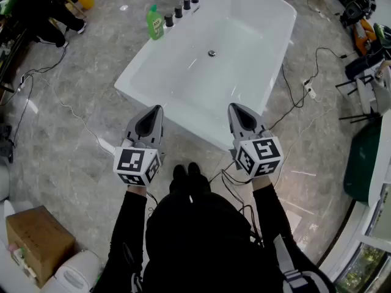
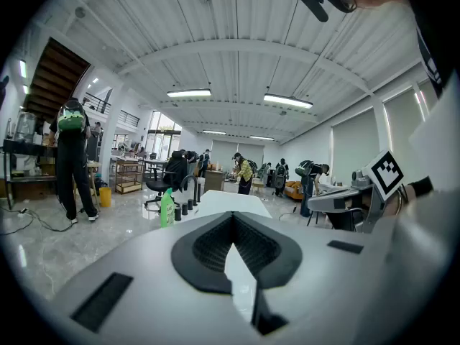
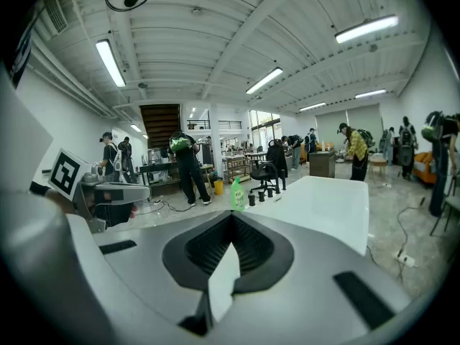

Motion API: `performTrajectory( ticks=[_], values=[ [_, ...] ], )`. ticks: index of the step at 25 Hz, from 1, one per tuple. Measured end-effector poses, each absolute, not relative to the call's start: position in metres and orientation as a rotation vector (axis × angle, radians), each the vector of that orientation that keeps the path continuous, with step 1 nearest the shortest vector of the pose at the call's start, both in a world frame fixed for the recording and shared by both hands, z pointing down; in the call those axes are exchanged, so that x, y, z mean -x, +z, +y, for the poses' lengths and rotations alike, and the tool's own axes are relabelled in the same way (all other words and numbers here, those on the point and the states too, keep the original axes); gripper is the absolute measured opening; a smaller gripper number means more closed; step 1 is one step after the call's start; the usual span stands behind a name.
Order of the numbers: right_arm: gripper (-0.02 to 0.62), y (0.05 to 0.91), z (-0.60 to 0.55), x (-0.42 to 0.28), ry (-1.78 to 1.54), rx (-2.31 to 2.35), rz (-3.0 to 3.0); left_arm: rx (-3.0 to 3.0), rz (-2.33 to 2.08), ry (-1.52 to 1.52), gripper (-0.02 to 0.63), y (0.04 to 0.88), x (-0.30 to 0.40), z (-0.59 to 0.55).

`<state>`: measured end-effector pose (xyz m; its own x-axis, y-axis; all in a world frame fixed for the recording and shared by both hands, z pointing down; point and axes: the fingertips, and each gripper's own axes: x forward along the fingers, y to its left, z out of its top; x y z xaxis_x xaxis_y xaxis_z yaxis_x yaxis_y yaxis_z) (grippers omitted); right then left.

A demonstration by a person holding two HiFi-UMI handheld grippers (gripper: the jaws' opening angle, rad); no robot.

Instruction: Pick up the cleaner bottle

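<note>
Both grippers are held low at the near edge of the tub. Left gripper: jaws closed tip to tip, nothing between them. Right gripper: pads likewise together, empty. Cleaner bottle is stood upright on the bathtub rim at the far corner, well ahead of both jaw sets. It sits left of the left jaws' line and close to dead ahead of the right jaws. Black tap fittings are lined up just beside it, to its right as seen along the jaws.

Step judged: approach, not yet begun. Jaws should be opened wide before the bottle is reached. The body is best taken mid-height from the side away from the fittings, jaws level, and closed only once both pads flank it, so it isn't tipped into the tub.

Bottle label is seen as a pale patch; print too small to be read. Only marker squares are carried on the cubes, no text.
</note>
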<state>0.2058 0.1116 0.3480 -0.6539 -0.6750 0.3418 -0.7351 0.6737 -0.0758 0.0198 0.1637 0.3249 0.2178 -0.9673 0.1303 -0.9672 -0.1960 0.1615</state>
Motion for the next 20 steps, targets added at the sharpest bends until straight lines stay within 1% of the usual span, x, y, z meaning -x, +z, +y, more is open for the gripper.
performTrajectory(
  ticks=[20],
  values=[
    [0.002, 0.348, 0.095, -0.198, 0.311, -1.047, -2.64, -2.267, -1.903, 0.02, 0.008, 0.32, -0.01, 0.147]
  ],
)
